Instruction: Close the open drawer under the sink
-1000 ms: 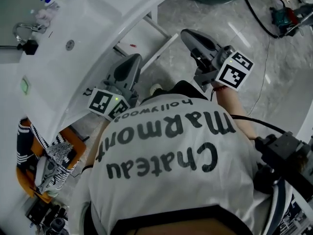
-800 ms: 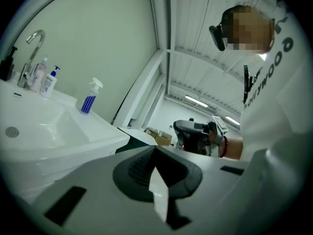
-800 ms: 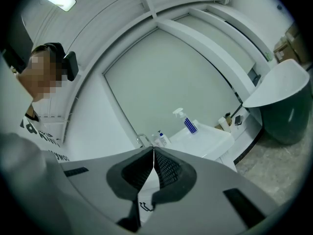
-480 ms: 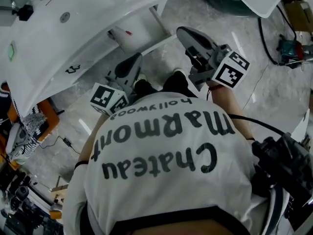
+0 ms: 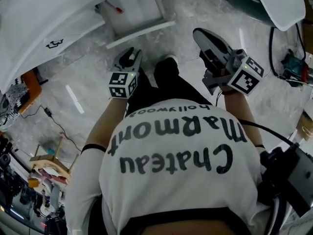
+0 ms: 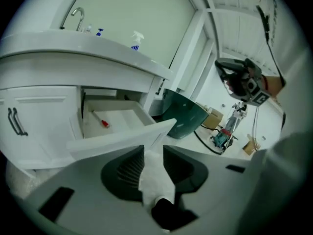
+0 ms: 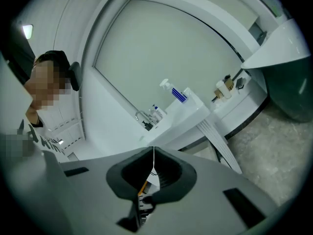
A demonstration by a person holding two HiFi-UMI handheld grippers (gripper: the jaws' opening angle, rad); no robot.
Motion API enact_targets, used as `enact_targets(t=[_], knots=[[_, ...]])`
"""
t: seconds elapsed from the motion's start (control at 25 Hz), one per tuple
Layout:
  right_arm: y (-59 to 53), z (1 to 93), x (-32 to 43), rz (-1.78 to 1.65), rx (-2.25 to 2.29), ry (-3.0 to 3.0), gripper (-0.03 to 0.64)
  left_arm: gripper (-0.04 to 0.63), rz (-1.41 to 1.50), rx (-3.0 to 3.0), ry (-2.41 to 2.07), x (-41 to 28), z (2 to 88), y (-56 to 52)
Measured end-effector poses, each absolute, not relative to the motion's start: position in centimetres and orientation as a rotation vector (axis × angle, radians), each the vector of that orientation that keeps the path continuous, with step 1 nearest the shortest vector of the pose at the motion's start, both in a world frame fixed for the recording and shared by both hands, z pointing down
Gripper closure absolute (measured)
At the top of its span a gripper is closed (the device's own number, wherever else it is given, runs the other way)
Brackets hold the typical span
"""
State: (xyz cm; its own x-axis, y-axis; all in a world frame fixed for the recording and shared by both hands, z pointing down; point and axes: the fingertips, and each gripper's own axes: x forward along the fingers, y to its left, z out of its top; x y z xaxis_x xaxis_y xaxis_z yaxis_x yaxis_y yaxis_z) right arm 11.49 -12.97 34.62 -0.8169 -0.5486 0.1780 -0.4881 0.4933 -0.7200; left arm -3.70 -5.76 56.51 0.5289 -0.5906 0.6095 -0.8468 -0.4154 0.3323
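The white drawer under the sink stands pulled out, its front panel toward me, and a small red thing lies inside. My left gripper is low in front of that panel, a little short of it. Its jaws are opening and hold nothing; the panel's white corner shows through the gap. My right gripper hangs higher to the right, away from the drawer. Its jaws meet in a thin line and grip nothing.
A dark green tub stands on the marble floor right of the cabinet. Cables and a tool lie further right. An orange basket sits at the left. A cabinet door with handles is left of the drawer.
Both grippers have dropped, the left one much further, down in front of the drawer front. The left jaws went from shut to open. The view has swung, sliding the sink up and left.
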Motion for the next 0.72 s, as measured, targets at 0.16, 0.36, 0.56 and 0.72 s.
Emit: enact_targets(t=[0.16, 0.36, 0.56, 0.72], knots=[[-12.3, 38.7, 12.3, -1.276, -0.884, 2.702, 0.603, 0.495, 0.554, 2.08, -1.264, -3.1, 60.3, -6.8], [-10.2, 44.0, 11.5, -1.418, -0.806, 2.687, 0.603, 0.495, 0.657, 2.027, -1.429, -4.1, 64.0, -8.5], [-9.6, 46.8, 11.7, -1.485, -0.802, 2.686, 0.603, 0.497, 0.764, 2.08, -1.444, -4.3, 66.8, -10.2], [-9.3, 48.2, 12.6, -1.52, -0.831, 2.677, 0.603, 0.502, 0.806, 2.092, -1.463, -4.6, 67.5, -10.7]])
